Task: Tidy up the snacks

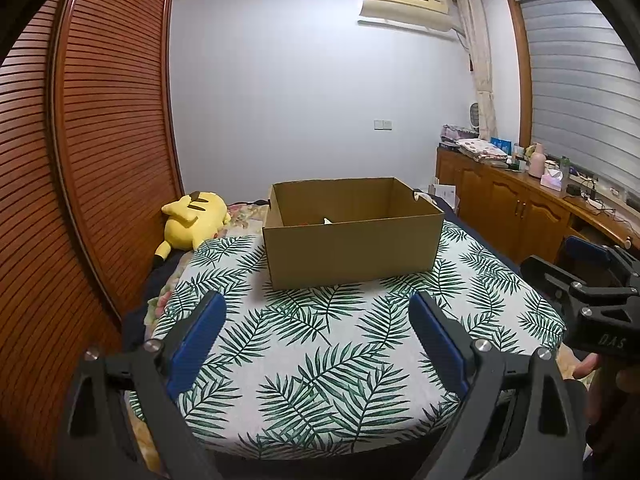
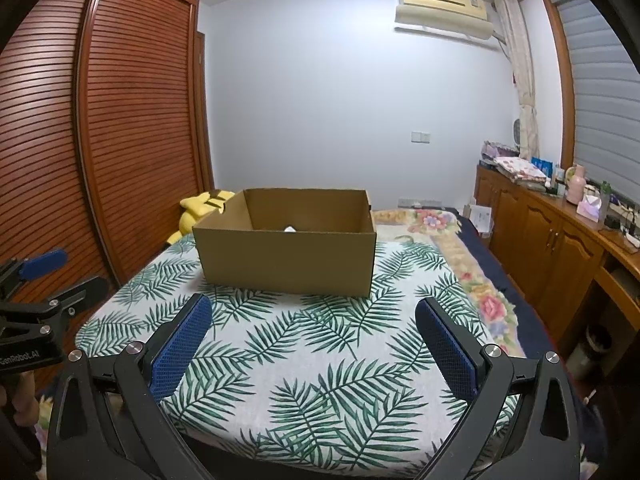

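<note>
Snacks showed only as a white scrap (image 1: 327, 221) low inside the cardboard box (image 1: 352, 252) on the leaf-print cloth (image 1: 320, 360), probably light, crinkly packets best pinched by an edge, while the left gripper (image 1: 318, 322) and right gripper (image 2: 312, 326) hung spread wide, holding nothing.

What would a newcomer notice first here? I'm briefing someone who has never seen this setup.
An open cardboard box sits mid-scene on a palm-leaf print cloth over the bed. A yellow Pikachu plush lies to the box's left, beside the slatted wooden wardrobe. Up close, the left gripper and right gripper both gape open, holding nothing.
</note>
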Motion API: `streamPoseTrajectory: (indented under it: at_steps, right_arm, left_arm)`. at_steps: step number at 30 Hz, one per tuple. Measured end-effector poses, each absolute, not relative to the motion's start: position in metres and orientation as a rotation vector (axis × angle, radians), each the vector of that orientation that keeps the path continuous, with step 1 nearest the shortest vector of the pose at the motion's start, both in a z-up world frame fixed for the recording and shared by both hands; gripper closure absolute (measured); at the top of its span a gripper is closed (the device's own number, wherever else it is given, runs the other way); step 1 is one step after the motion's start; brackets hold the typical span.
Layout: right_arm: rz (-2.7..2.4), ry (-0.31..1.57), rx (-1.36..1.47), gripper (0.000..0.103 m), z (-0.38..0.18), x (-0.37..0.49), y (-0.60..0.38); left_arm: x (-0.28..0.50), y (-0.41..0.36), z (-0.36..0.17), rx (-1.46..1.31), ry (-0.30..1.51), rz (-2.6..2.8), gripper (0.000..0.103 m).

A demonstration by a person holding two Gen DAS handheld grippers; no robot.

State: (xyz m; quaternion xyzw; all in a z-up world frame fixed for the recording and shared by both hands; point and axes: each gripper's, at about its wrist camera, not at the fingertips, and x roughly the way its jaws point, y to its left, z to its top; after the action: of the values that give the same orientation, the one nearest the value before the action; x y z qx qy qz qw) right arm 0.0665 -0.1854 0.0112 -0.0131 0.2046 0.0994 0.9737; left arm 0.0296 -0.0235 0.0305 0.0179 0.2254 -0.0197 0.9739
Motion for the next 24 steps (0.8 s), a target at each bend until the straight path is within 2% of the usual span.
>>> streamPoseTrajectory:
  at_steps: [24]
  right_arm:
    - [0.192,0.414,-0.024,0.0,0.0091,0.0649,-0.1855]
  left_arm:
    - [0.031,-0.021,0.0284,0.03,0.453,-0.036,0.009]
